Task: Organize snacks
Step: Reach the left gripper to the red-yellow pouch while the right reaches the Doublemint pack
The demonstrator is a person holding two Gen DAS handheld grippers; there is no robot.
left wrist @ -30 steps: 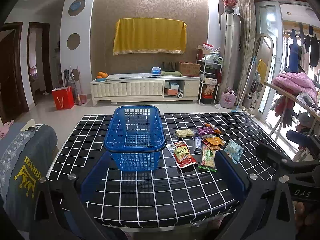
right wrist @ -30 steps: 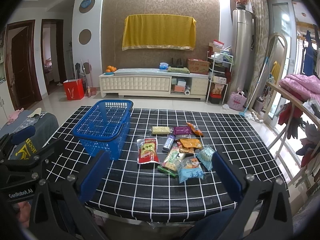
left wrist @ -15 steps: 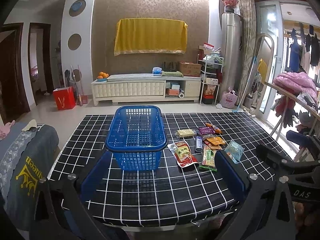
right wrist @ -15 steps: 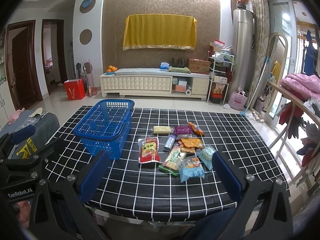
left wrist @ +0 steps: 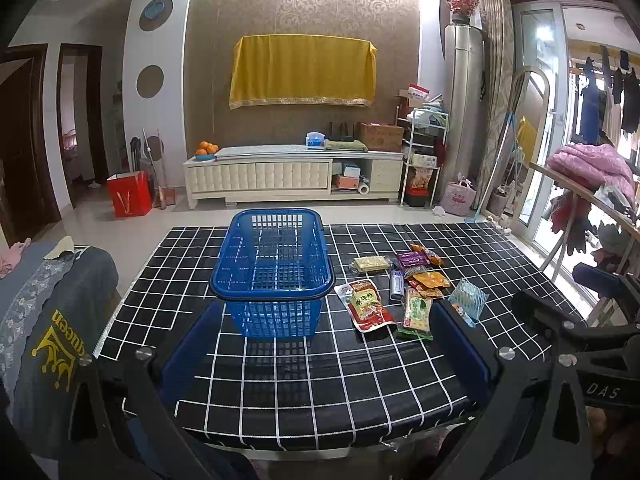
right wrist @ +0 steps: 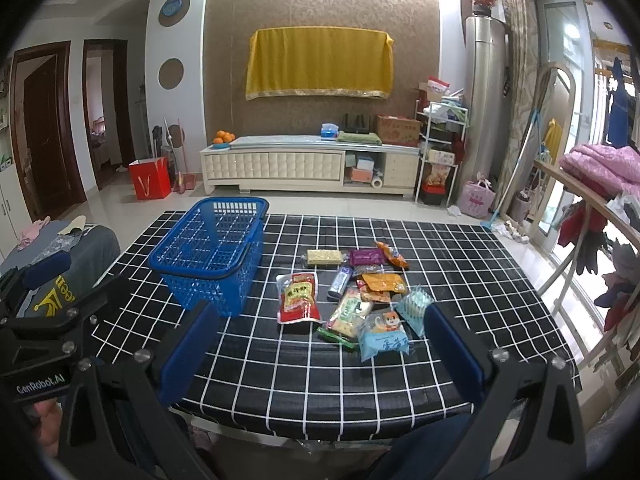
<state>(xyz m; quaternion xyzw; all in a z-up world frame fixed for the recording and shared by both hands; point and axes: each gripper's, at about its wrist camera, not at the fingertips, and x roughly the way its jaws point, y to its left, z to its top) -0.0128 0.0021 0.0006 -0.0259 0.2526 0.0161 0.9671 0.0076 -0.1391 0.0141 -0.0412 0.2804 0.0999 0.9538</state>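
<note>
Snacks (right wrist: 352, 292) untouched; both grippers gape wide, empty. Next: right gripper (right wrist: 320, 344) to red pouch (right wrist: 298, 298), basket (right wrist: 212, 248) at ten o'clock.

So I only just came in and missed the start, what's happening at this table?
A person holds two grippers, left gripper and right gripper, both open and empty, short of the checkered table. The blue basket has nothing in it. The snack packets all lie in a loose pile beside it. Sorting hasn't begun.
</note>
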